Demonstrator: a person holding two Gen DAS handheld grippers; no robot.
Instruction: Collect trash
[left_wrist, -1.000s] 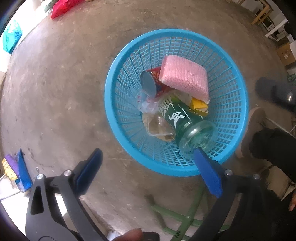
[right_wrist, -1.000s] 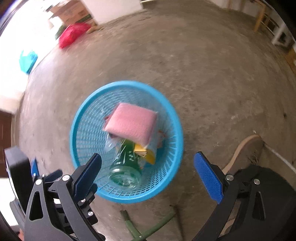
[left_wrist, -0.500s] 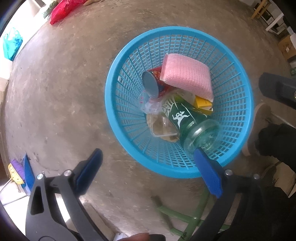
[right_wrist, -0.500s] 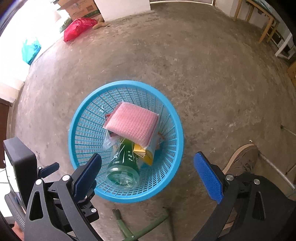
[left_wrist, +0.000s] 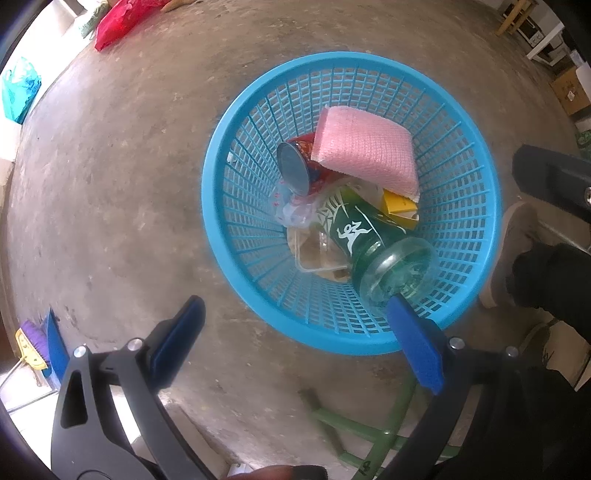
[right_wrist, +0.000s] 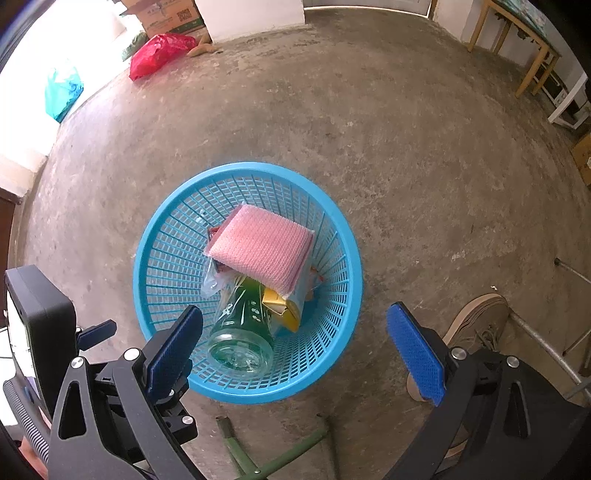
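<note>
The blue basket (left_wrist: 221, 236) stands on the concrete floor (left_wrist: 110, 184) and already holds the gathered trash: a pink sponge (left_wrist: 365, 151) lies on top, over a red can (left_wrist: 295, 168) with its end facing up, a crumpled clear bag (left_wrist: 295, 212), a yellow carton (left_wrist: 397, 206) and a green bottle (left_wrist: 369, 240) lying with its base toward the basket's near rim. The left gripper (left_wrist: 295, 343) hangs above the near rim with its jaws spread wide and nothing between them; the right gripper (right_wrist: 295, 343) likewise gapes wide and empty over the near rim. The dropping-in step looks finished, and the floor around the basket shows no loose litter, so the next move probably calls for lifting away and scanning for anything left, or ending the job. The left wrist view shows the can's end and a clear plastic tray (left_wrist: 317, 254) under the bottle, both hidden in the other view beneath the sponge. The right wrist view shows more of the room: a red bag (right_wrist: 159, 53) and a teal bag (right_wrist: 62, 92) at the floor's far left edge, a cardboard box (right_wrist: 166, 16) by the wall, and the person's shoe (right_wrist: 476, 321) just right of the basket.
</note>
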